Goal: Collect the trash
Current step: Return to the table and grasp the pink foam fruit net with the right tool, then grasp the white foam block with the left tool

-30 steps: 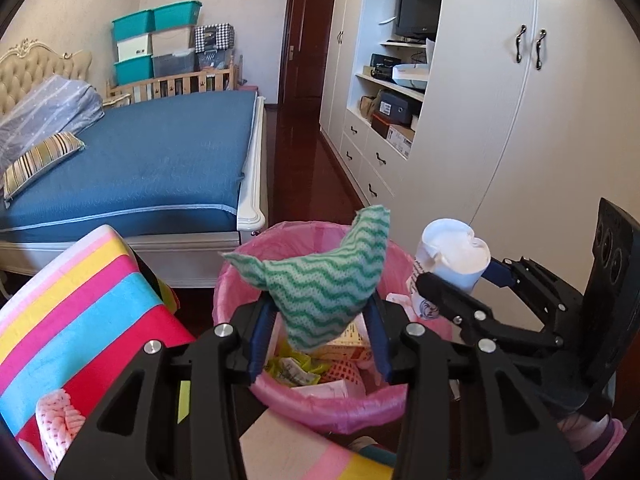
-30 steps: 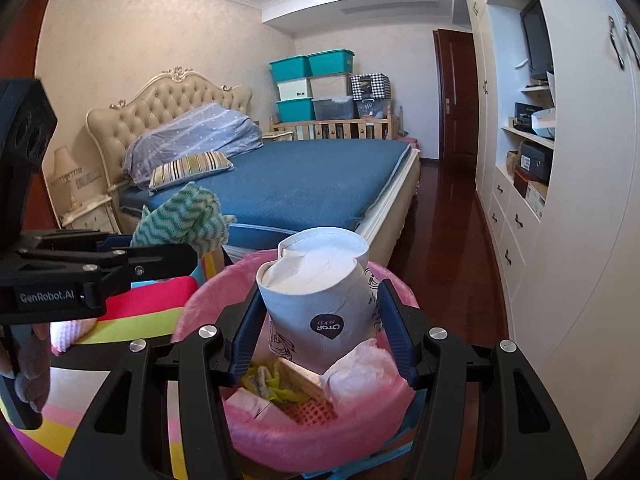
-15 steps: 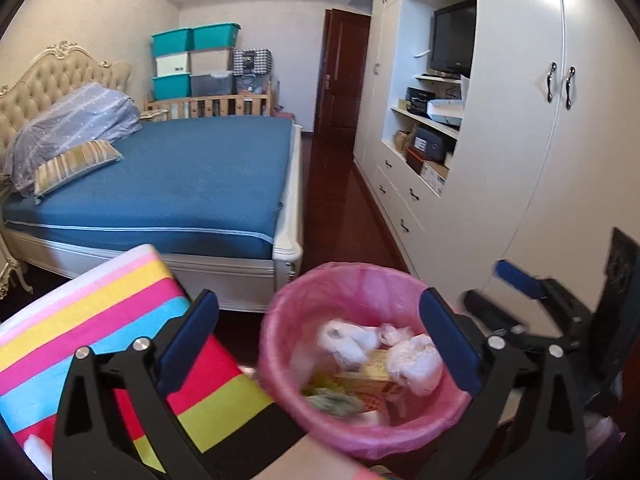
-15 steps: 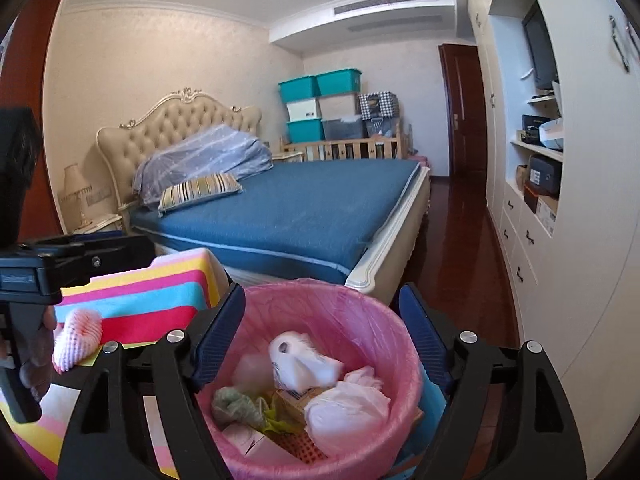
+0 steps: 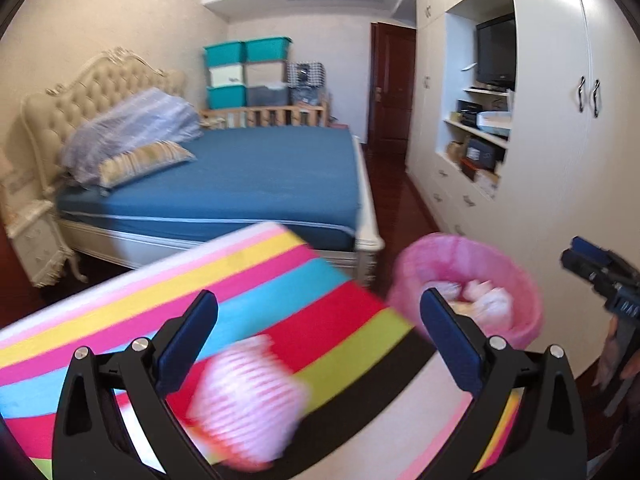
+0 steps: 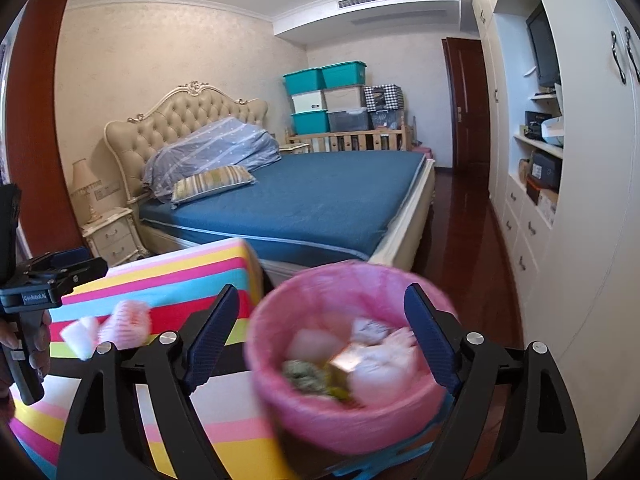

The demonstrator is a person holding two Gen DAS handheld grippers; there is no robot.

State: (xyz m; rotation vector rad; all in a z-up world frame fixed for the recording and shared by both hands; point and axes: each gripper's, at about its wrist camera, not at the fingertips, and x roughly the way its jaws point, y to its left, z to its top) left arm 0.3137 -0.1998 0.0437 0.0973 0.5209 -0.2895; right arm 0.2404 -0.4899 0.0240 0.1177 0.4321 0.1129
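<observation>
left gripper (image 5: 320, 334), jaws released and empty, is swinging toward the pink foam net (image 5: 246, 398) at lower centre, likely next pickup; right gripper (image 6: 320, 340), released, is hovering over the pink bin (image 6: 348, 432).

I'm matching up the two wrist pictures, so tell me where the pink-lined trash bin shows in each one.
Left wrist: the trash bin sits right of centre, partly behind the left gripper's right finger.
Right wrist: the same bin fills the lower middle, between the right gripper's open fingers.
Shared landmark: the striped tablecloth, left of the bin in both.
</observation>
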